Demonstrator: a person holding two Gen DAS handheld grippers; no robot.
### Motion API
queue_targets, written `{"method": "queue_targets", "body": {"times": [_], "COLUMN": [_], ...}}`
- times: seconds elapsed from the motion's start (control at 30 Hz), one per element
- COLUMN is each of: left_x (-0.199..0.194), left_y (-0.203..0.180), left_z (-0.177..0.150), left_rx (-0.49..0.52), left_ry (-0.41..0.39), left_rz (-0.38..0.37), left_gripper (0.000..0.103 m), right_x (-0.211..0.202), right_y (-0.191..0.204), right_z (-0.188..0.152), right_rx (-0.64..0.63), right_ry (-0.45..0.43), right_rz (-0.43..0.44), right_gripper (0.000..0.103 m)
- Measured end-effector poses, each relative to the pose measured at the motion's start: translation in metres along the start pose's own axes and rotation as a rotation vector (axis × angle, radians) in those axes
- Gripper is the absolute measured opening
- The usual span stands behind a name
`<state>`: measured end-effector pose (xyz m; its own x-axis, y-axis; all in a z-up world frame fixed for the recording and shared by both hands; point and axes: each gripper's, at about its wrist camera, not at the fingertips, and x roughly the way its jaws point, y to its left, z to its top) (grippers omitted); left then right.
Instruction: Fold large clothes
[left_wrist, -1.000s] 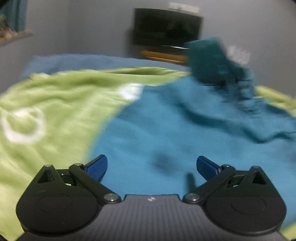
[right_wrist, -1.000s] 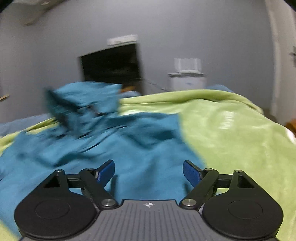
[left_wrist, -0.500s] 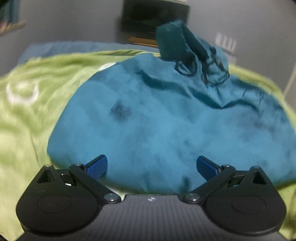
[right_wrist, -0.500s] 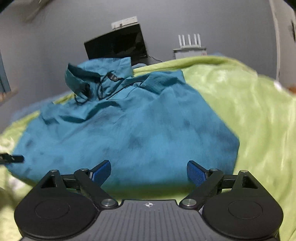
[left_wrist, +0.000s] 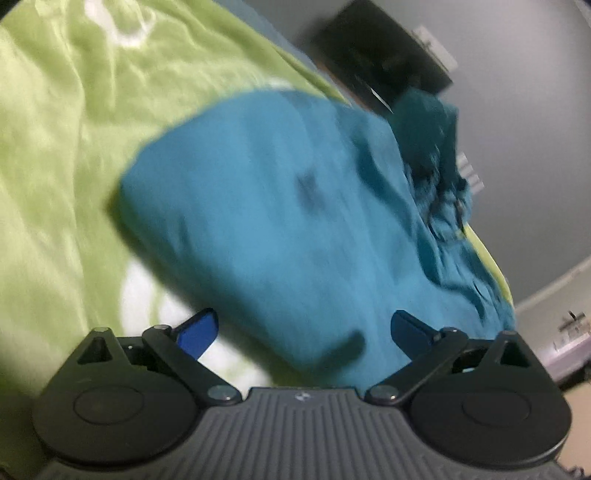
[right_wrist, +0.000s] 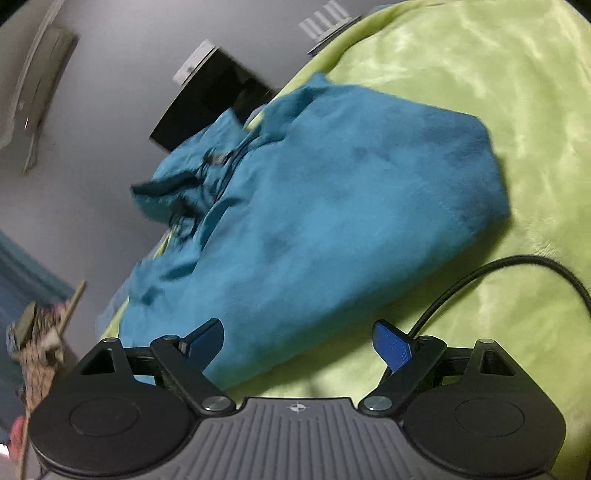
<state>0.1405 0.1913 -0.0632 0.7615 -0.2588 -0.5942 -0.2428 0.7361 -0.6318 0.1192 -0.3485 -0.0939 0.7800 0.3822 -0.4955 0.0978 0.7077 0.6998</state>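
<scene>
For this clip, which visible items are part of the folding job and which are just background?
Part of the job:
teal garment
left gripper, open
right gripper, open
green blanket, the folding surface

Background:
black cable
dark screen

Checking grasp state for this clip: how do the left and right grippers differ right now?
The left gripper has the teal garment behind both fingertips; the right gripper straddles the garment's edge, one fingertip over the green blanket. A black cable lies beyond the right gripper, none by the left. Both are open, holding nothing.
</scene>
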Motion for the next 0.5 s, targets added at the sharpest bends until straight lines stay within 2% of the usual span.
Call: {"method": "queue_targets", "body": {"times": [0.13,0.2,0.23,0.3,0.33,0.4,0.47,0.5], "left_x": [0.016,0.017,0.016,0.013,0.013,0.018,0.03,0.033], "left_y": [0.021,0.029,0.03,0.03,0.029,0.028,0.034,0.037], "left_z": [0.018,0.022,0.024,0.026,0.026,0.029,0.031,0.032], "left_rx": [-0.108,-0.151,-0.157,-0.144,-0.133,-0.112,-0.115,-0.13], "left_ry": [-0.04,-0.093,-0.125,-0.174,-0.184,-0.181,-0.134,-0.119], "left_rz": [-0.018,-0.038,-0.052,-0.077,-0.08,-0.048,-0.008,-0.006], "left_gripper": [0.095,0.089,0.086,0.074,0.073,0.061,0.059,0.058], "right_x": [0.011,0.016,0.013,0.01,0.008,0.01,0.017,0.02], "right_y": [-0.011,-0.016,-0.018,-0.017,-0.014,-0.012,-0.021,-0.029], "right_z": [0.012,0.017,0.018,0.02,0.02,0.021,0.025,0.027], "right_rx": [0.025,0.057,0.072,0.076,0.06,0.016,0.036,0.067], "right_ry": [-0.066,-0.121,-0.16,-0.225,-0.252,-0.278,-0.261,-0.251], "right_rz": [0.008,0.02,0.034,0.05,0.064,0.059,0.007,-0.001], "right_gripper": [0.085,0.082,0.081,0.072,0.071,0.07,0.067,0.062]}}
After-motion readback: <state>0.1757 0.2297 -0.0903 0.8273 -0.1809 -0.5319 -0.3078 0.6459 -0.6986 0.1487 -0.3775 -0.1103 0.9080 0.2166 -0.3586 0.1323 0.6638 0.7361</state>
